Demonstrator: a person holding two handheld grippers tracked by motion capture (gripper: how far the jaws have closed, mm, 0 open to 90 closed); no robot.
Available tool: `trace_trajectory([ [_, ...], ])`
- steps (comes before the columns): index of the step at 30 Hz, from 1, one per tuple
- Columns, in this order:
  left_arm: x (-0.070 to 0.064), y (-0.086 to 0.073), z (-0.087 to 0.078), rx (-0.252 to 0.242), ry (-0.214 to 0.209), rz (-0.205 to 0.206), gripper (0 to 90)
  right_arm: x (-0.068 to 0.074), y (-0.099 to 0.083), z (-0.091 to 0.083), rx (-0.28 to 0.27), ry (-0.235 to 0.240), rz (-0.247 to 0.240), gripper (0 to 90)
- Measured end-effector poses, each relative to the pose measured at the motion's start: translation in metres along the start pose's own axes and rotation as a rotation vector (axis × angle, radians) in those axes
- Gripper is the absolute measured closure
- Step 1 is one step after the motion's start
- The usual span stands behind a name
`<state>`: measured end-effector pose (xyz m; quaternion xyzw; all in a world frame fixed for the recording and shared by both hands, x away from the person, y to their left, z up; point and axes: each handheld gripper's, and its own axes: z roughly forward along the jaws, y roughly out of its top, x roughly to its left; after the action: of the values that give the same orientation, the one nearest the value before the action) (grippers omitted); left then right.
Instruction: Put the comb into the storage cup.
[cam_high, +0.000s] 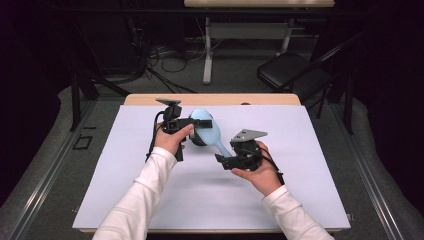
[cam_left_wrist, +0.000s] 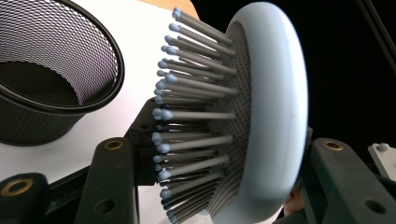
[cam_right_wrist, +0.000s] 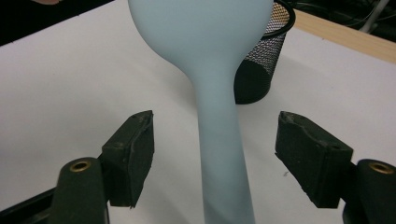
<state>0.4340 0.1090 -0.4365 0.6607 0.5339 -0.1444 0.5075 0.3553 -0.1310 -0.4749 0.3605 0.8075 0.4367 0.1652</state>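
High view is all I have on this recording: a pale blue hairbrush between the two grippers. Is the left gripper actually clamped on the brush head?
Observer: Yes. In the left gripper view the left gripper has one jaw among the bristles and the other behind the hairbrush head.
Operator: And the right gripper, has it got the handle?
Observer: Not yet. The right gripper is open, its pads apart from the handle on both sides.
Operator: Anything near the brush that I can't make out?
Observer: A black mesh cup stands upright on the white table, just beyond the brush head.
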Motion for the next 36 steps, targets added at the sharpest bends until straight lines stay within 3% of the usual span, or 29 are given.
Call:
trace_trajectory([
  [6, 0.001, 0.002, -0.002, -0.011, 0.004, -0.005, 47.5, -0.003, 0.001, -0.002, 0.004, 0.009, 0.024, 30.1],
  [11, 0.002, 0.004, -0.004, -0.015, 0.018, -0.001, 47.5, -0.006, 0.002, -0.006, -0.010, 0.013, 0.051, 19.9],
  [23, -0.002, 0.010, -0.008, -0.019, 0.039, 0.012, 47.6, -0.006, 0.004, -0.010, -0.029, 0.002, 0.035, 0.0],
  [36, -0.004, 0.017, -0.011, -0.027, 0.044, 0.004, 47.7, -0.004, 0.005, -0.013, -0.020, -0.006, 0.027, 0.0],
])
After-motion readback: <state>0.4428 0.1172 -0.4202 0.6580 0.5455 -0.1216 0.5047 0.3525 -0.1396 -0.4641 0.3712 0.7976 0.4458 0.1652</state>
